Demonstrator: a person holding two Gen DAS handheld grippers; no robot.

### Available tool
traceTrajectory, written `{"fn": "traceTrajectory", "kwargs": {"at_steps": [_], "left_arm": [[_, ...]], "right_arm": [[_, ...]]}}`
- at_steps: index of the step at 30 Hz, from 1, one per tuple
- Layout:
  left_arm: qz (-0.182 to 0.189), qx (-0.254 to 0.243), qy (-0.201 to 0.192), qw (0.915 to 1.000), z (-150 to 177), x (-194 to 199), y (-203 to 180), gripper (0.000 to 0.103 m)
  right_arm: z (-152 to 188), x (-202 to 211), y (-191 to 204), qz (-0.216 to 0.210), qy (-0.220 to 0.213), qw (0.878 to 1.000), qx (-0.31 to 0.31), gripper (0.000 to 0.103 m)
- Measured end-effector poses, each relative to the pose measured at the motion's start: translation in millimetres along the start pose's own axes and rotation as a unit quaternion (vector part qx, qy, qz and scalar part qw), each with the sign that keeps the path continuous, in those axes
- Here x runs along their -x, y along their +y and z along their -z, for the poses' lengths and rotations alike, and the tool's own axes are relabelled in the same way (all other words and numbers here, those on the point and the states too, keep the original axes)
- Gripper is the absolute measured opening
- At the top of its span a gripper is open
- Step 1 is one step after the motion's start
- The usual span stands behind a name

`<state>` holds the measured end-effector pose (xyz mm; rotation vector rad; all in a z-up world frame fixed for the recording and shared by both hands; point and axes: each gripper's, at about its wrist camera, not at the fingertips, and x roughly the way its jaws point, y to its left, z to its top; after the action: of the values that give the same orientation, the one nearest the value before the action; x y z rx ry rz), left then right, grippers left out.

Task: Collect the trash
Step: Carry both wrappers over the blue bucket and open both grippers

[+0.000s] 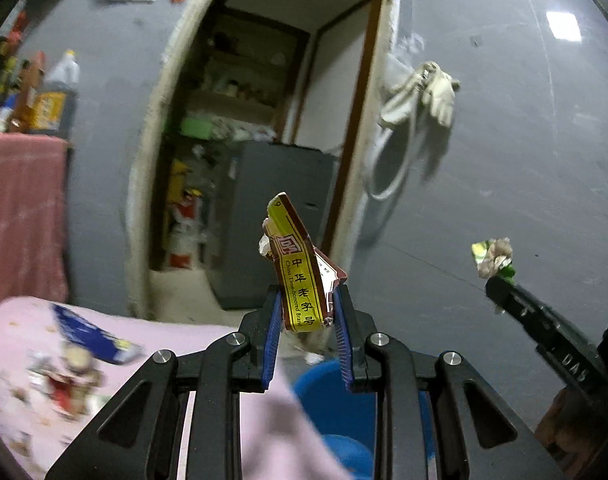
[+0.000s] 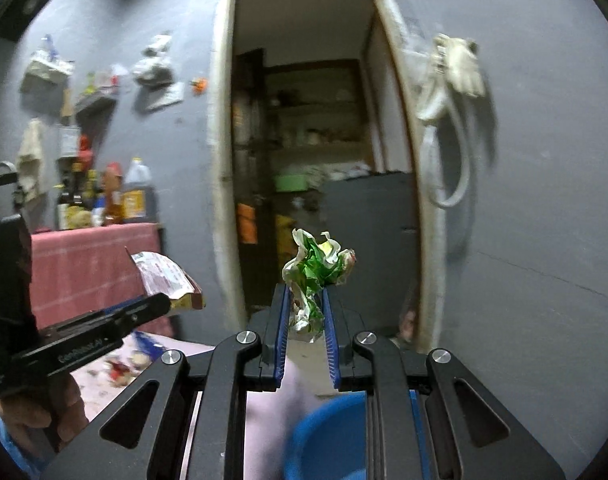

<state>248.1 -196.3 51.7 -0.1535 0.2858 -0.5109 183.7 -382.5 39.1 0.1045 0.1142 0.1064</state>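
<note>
Below, blurred blue basin (image 2: 324, 432) seems empty; hand-held grippers clench torn packet (image 1: 299, 280), crumpled wrapper (image 2: 318, 272).

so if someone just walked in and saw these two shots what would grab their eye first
Probably the two pieces of trash held up in mid-air: the left gripper is clamped on a yellow and red snack wrapper, and the right gripper on a crumpled green and white wrapper. Behind them an open doorway cuts into the grey wall, with a blue bin low in front, below the grippers.
</note>
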Motion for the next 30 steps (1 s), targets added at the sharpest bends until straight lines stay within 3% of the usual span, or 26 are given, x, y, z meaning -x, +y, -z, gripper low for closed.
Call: {"fn": "traceTrajectory", "kwargs": {"at_steps": [5,7,13,23,30], "left_arm": [[0.027,0.001,0.048,0.9985,11.0,-39.5,-25.0,0.021],[0.046,0.004,0.092,0.9946,18.6,-59.9,-30.9,0.021],[0.050,0.011,0.179,0.9826,43.5,-101.2,-33.1,0.021],[0.040,0.049,0.225,0.9723,63.4,-124.1,-12.9,0.026],[0.039,0.054,0.222,0.9728,65.6,-114.5,-9.4,0.031]], "right_arm": [[14.1,-6.5,-35.8,0.030,0.032,0.999,-0.028,0.015],[23.7,-11.9,-48.3,0.037,0.051,0.997,-0.041,0.016],[51.1,-29.0,-71.9,0.040,0.106,0.991,-0.071,0.021],[65.8,-40.8,-74.9,0.042,0.142,0.986,-0.081,0.034],[61.5,-37.3,-78.0,0.042,0.131,0.987,-0.087,0.045]]}}
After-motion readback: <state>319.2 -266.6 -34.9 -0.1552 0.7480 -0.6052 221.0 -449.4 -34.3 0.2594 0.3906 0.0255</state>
